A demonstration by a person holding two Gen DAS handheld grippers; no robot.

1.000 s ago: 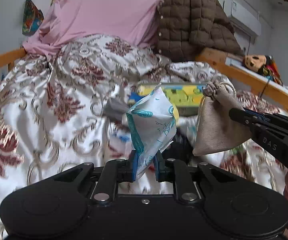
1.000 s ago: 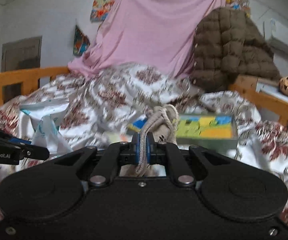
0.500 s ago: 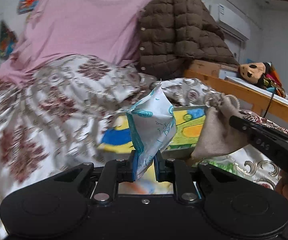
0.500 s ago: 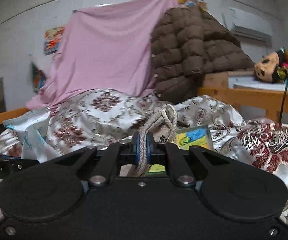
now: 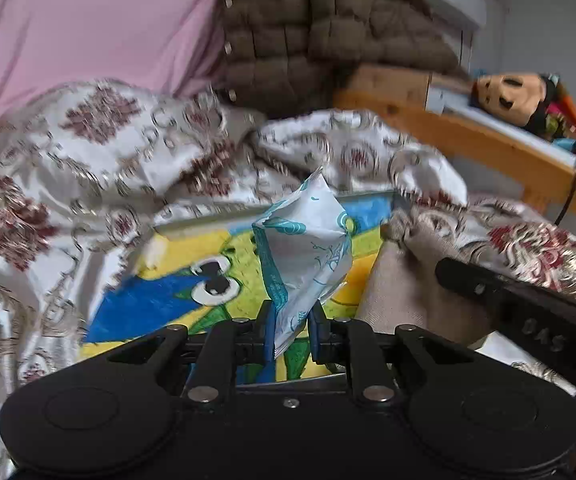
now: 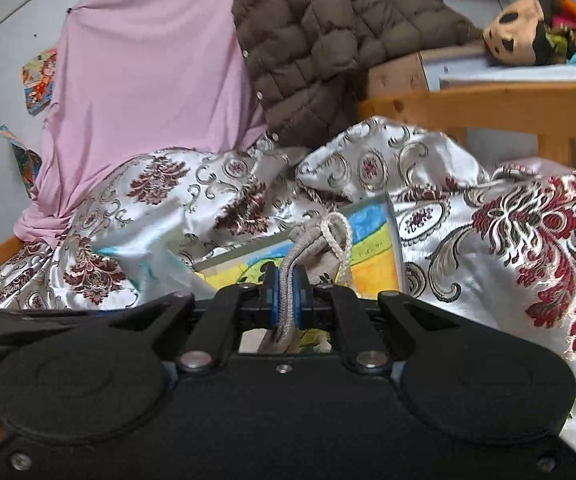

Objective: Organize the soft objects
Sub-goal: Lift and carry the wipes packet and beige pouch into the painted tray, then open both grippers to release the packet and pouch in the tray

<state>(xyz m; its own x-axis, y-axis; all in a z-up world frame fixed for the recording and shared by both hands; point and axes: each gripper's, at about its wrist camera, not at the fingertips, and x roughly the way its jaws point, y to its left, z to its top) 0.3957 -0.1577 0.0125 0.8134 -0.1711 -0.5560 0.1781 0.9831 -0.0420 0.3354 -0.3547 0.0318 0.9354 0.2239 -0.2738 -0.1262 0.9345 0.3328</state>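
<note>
An open colourful box [image 5: 176,304] lies clear ahead on the bed, hemmed by rumpled floral bedding [image 5: 88,168] at left and rear; a brown quilted jacket [image 6: 328,40] and wooden bed rail [image 6: 488,100] wall off the far side.

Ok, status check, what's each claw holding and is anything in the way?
Left claw shut on tissue pack. Right claw shut on pouch drawstring. Both over colourful box on bedspread. Nothing blocking.

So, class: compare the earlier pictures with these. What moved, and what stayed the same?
Both claws swung right across the bed: the colourful cartoon-printed box now fills the view under them. Unchanged: left claw clamps the white-and-teal plastic packet, right claw clamps the beige drawstring pouch.
</note>
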